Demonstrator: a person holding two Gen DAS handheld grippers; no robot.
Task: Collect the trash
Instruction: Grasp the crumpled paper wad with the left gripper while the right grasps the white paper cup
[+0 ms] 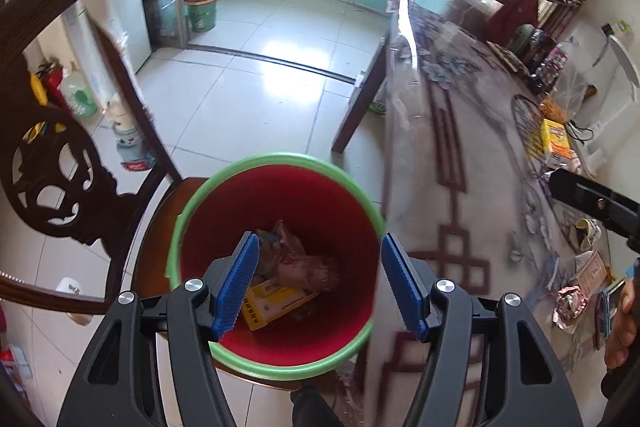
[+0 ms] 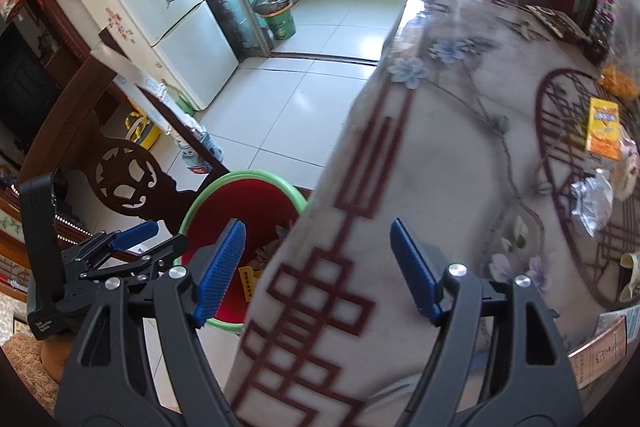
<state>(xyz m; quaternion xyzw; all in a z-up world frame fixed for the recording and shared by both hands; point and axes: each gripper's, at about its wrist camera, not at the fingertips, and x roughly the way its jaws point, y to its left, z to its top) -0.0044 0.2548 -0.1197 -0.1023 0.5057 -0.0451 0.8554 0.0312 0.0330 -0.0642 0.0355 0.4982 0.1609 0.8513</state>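
- Left wrist view: I am holding my left gripper (image 1: 318, 281) with jaws apart and empty above the red bin (image 1: 280, 195) on the chair (image 1: 52, 183); a yellow box (image 1: 276, 301) and crumpled wrappers (image 1: 304, 263) are lying inside.
- Right wrist view: my right gripper (image 2: 316, 269) is gaping, empty, over the table's (image 2: 460, 155) near-left edge, the bin (image 2: 240, 203) sitting left below it, crumpled foil (image 2: 592, 203) lying far right.

Bin (image 1: 276, 163) mouth open from above. Chair back (image 1: 60, 163) crowds its left; table edge (image 1: 400, 131) its right. Far floor (image 1: 256, 79) clear.
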